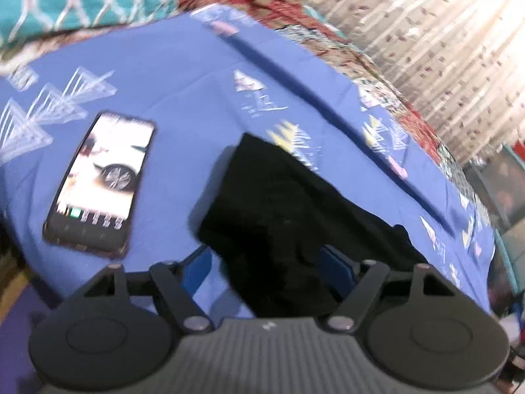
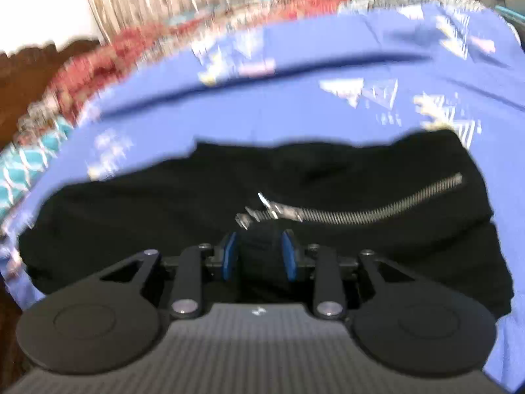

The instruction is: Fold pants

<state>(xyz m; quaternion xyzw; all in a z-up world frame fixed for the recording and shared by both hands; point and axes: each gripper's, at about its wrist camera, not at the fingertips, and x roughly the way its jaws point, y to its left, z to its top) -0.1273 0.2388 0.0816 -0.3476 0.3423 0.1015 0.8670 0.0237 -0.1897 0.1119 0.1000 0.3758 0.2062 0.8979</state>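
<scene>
Pants, black with a zipper, lie on the blue bedsheet beside a phone. Left tongs gape wide; right tongs pinch a fold of the pants.

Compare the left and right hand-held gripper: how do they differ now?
The left hand-held gripper stands wide open; the right hand-held gripper is much narrower. The left straddles an edge of the black pants; the right has a bunch of the pants between its pads. Both have blue pads.
</scene>
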